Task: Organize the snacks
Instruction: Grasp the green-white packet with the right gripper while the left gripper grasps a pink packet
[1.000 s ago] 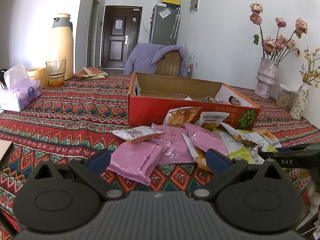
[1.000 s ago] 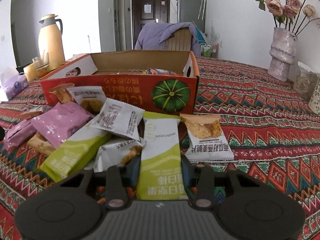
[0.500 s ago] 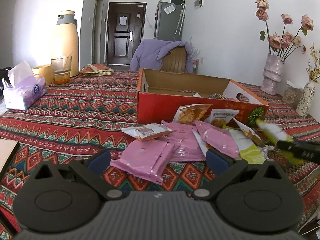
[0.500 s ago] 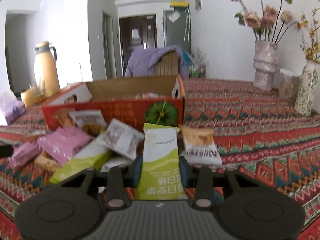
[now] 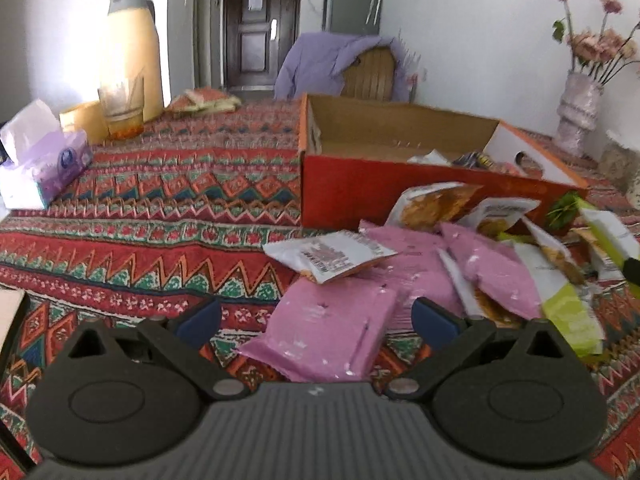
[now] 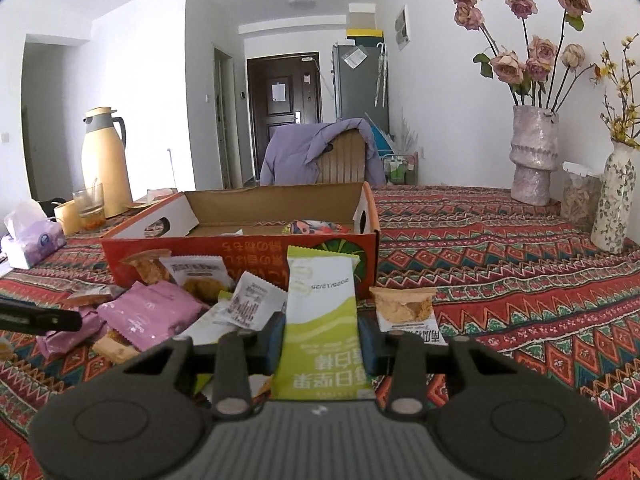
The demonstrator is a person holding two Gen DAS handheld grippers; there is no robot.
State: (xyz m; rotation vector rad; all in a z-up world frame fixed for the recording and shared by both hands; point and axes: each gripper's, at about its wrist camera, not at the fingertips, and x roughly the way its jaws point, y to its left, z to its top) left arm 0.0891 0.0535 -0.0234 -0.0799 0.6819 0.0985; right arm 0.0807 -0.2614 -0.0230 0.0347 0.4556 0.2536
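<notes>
My right gripper [image 6: 320, 334] is shut on a green-and-white snack packet [image 6: 320, 312] and holds it upright above the table, in front of the red cardboard box [image 6: 240, 248]. The same packet [image 5: 608, 236] shows at the right edge of the left wrist view. My left gripper [image 5: 316, 316] is open and low over the near end of the snack pile. A pink packet [image 5: 328, 332] lies flat between its blue fingertips [image 5: 198, 316]; the pads stand clear of it. More pink, white and green packets [image 5: 480, 264] lie heaped against the box [image 5: 360, 192], which has a few snacks inside.
A patterned red cloth [image 5: 160, 208] covers the table. A tissue box [image 5: 44, 168], a glass [image 5: 120, 108] and a yellow thermos [image 5: 132, 48] stand at the far left. Two flower vases [image 6: 534, 156] and a jar stand far right. A chair with a purple jacket [image 6: 320, 152] is behind the box.
The right gripper has raised the green-and-white packet off the pile. The left gripper has shifted left and closer to the pink packet, still open.
</notes>
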